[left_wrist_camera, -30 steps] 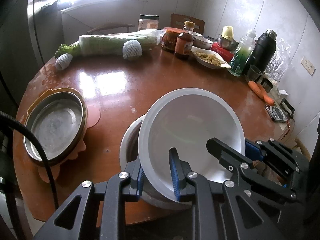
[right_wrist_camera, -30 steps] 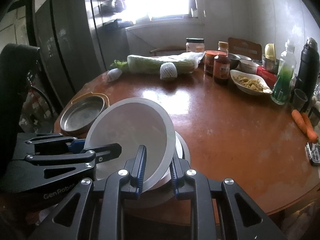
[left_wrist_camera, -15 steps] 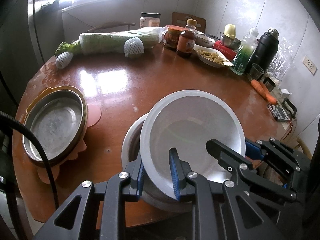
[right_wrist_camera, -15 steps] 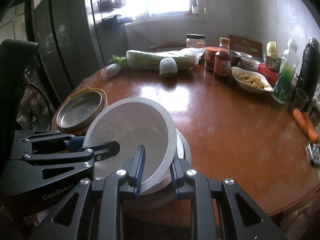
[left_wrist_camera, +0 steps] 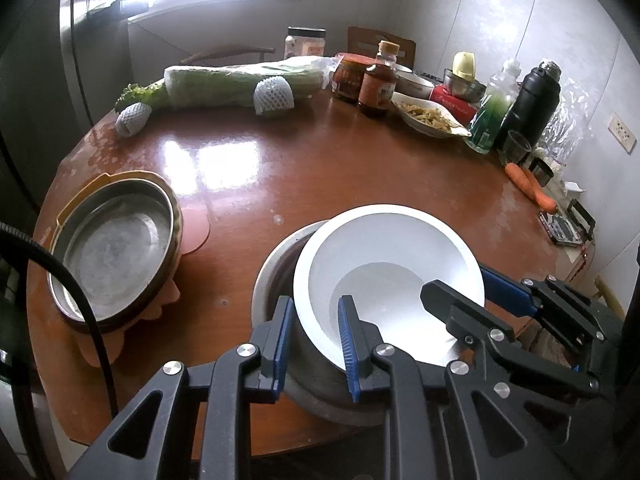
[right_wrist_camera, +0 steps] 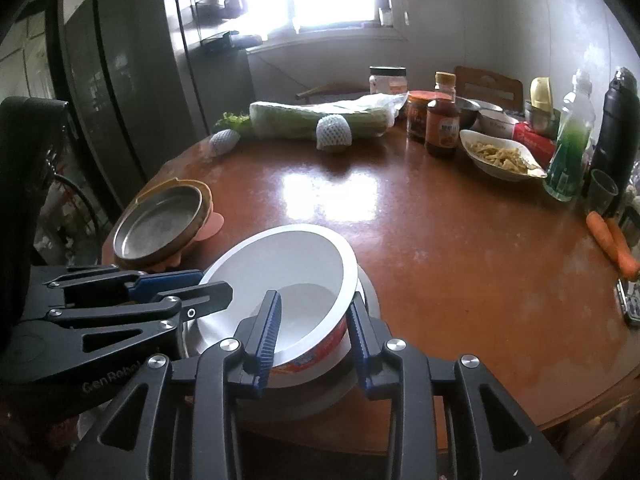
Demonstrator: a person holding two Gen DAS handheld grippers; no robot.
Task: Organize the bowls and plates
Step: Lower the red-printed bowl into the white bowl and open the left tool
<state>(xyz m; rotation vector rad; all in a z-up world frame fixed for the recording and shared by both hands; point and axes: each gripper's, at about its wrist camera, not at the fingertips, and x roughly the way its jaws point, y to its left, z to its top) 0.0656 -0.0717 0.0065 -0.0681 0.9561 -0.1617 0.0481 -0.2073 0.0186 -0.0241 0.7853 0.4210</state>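
Note:
A white bowl [left_wrist_camera: 384, 248] [right_wrist_camera: 288, 256] rests slightly tilted inside a wider grey bowl [left_wrist_camera: 272, 280] [right_wrist_camera: 370, 300] at the near edge of the round brown table [left_wrist_camera: 320, 168]. My left gripper [left_wrist_camera: 314, 340] [right_wrist_camera: 188, 286] is shut on the white bowl's rim, one finger inside and one outside. My right gripper [right_wrist_camera: 314, 332] [left_wrist_camera: 472, 292] straddles the opposite rim. Its jaws are opening, with the bowl's printed wall between them, and the pads no longer press on it.
A round metal pan [left_wrist_camera: 112, 252] [right_wrist_camera: 160, 220] sits on an orange mat at the left. Along the far and right edges stand wrapped cabbage [left_wrist_camera: 240, 84], sauce jars [left_wrist_camera: 376, 88], a dish of food [left_wrist_camera: 428, 116], a green bottle [left_wrist_camera: 492, 120], a black flask [left_wrist_camera: 532, 100] and carrots [left_wrist_camera: 528, 184].
The white bowl has tipped down from a steep tilt and sunk lower into the grey bowl. The right gripper's jaws have spread apart; the left gripper's have not changed.

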